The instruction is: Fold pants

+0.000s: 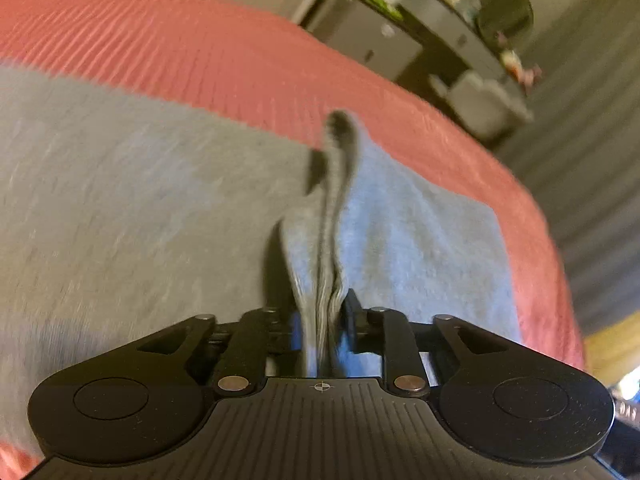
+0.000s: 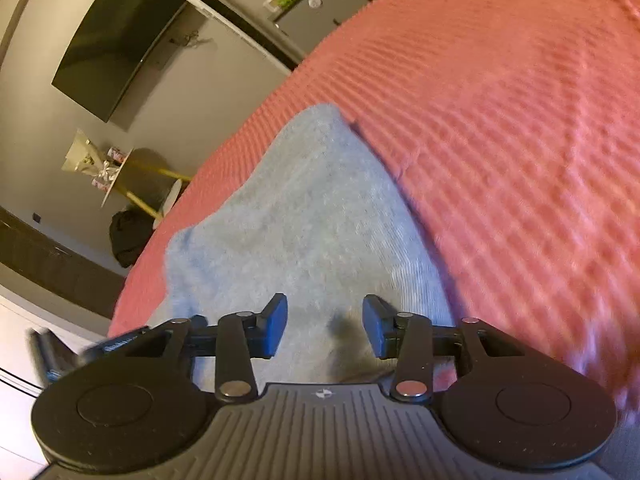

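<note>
A: Where are the light grey knit pants?

B: Spread flat on the coral-pink ribbed bedspread of the bed. In the left wrist view they cover most of the near area, with pink cover showing beyond their far edge and at the right.

A: And the left claw?

B: Closed tight on a bunched ridge of the pants fabric. The pinched cloth stands up between its blue-padded fingers and runs away from the camera as a raised fold with a dark shadow on its left side. The rest of the pants lies flat either side of that ridge.

A: The right claw?

B: Its jaws stand wide apart, with nothing between the blue pads. It hangs over a narrower stretch of the same grey pants, which tapers toward a far corner, the pink bedspread on both sides. Whether the fingertips touch the cloth, I cannot tell; there is a small dark shadow on the fabric between them.

A: What lies around the bed?

B: In the right wrist view, a dark flat television on a grey wall, and a small round side table with yellow legs carrying a wrapped bouquet. In the left wrist view, a dark cabinet with blurred small items on top.
</note>
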